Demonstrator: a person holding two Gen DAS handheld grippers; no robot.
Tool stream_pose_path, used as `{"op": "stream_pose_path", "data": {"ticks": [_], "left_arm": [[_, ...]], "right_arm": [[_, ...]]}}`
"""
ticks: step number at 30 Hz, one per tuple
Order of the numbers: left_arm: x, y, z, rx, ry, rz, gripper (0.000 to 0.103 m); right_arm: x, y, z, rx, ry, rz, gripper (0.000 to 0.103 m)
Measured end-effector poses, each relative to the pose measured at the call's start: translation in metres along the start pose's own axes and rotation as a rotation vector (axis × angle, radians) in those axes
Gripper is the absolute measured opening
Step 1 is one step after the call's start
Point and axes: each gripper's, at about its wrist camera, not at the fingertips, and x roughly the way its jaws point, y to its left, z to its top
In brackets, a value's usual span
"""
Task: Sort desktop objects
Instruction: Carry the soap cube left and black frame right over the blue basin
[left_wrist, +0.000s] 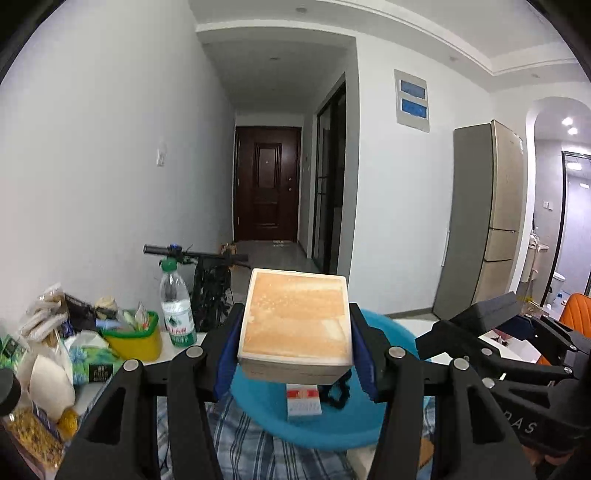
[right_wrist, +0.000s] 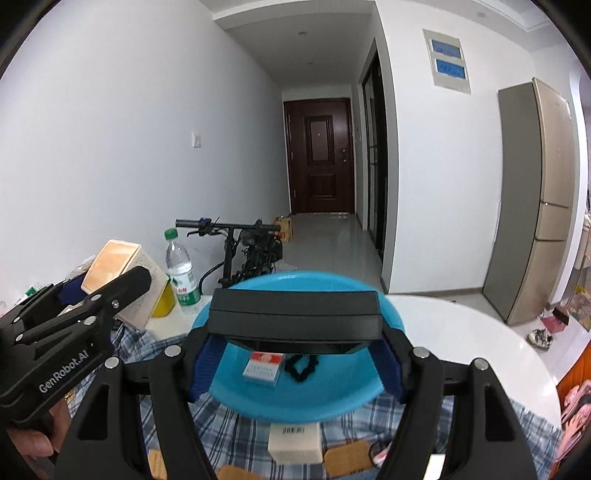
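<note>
My left gripper (left_wrist: 293, 350) is shut on a cream box with an orange top (left_wrist: 295, 321) and holds it above the near left part of a blue bowl (left_wrist: 391, 336). The box also shows in the right wrist view (right_wrist: 122, 269). My right gripper (right_wrist: 295, 354) is shut on a flat black case (right_wrist: 295, 317) and holds it over the blue bowl (right_wrist: 236, 391). A red and white cigarette pack (right_wrist: 263, 367) and a black hair tie (right_wrist: 303, 365) lie in the bowl.
A water bottle (left_wrist: 176, 310), a yellow-green tub (left_wrist: 135, 339) and snack packets (left_wrist: 44, 332) stand at the left. A plaid cloth (right_wrist: 229, 435) holds a small white box (right_wrist: 294, 443) and brown tags (right_wrist: 347, 458). White round table (right_wrist: 461, 343) at the right.
</note>
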Motion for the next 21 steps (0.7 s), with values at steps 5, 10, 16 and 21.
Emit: {"op": "stream_pose_path", "data": {"ticks": [5, 10, 16, 21], "left_arm": [[0.002, -0.004, 0.022, -0.008, -0.055, 0.000, 0.056], [0.001, -0.005, 0.034, 0.015, -0.085, 0.019, 0.056], [0.013, -0.001, 0.045, -0.006, -0.107, 0.032, 0.056], [0.033, -0.001, 0.050, -0.006, -0.115, 0.040, 0.056]], "right_arm": [[0.001, -0.002, 0.021, -0.003, -0.057, -0.010, 0.070], [-0.002, 0.005, 0.041, -0.048, -0.146, -0.017, 0.070], [0.006, 0.003, 0.057, -0.039, -0.193, 0.011, 0.070], [0.020, -0.009, 0.061, -0.002, -0.217, 0.004, 0.070]]}}
